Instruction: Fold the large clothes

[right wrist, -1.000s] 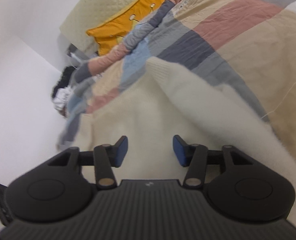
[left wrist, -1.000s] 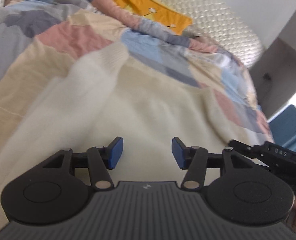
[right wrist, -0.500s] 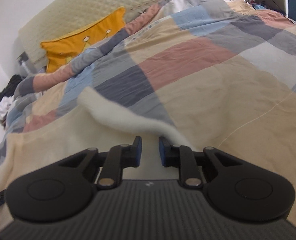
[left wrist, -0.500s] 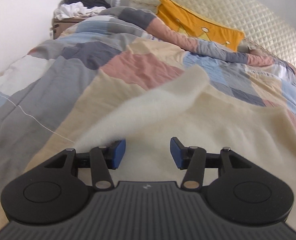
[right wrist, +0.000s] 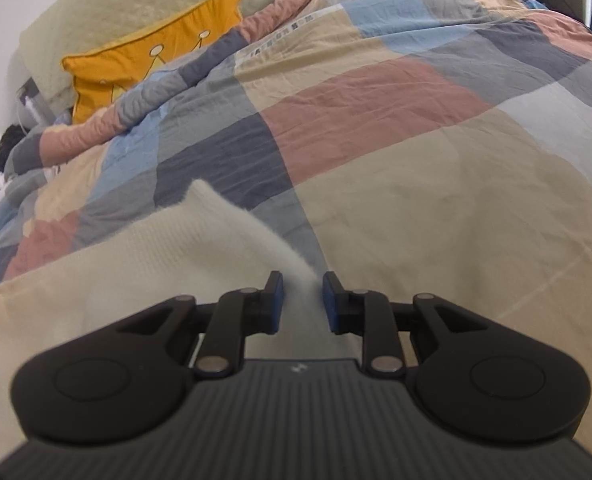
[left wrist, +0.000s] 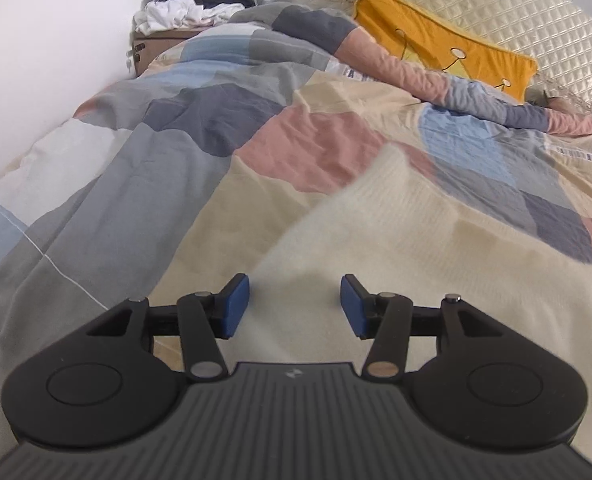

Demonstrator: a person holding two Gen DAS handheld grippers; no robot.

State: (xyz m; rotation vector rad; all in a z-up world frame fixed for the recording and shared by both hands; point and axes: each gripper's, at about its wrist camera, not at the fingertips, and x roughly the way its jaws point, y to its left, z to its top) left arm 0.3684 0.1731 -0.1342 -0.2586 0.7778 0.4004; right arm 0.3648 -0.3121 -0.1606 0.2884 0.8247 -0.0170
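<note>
1. The left hand-held gripper (left wrist: 295,306) is held wide over the cream fuzzy knit garment (left wrist: 396,248); nothing is gripped.
2. The garment is spread on the patchwork duvet (left wrist: 216,152) of the bed, near its foot edge, one sleeve (right wrist: 236,220) angled outward.
3. The right hand-held gripper (right wrist: 303,302) is opening narrowly, sleeve fabric between its jaws.
4. Folding is judged barely begun.
5. The garment's near edge is hidden beneath both grippers.
</note>
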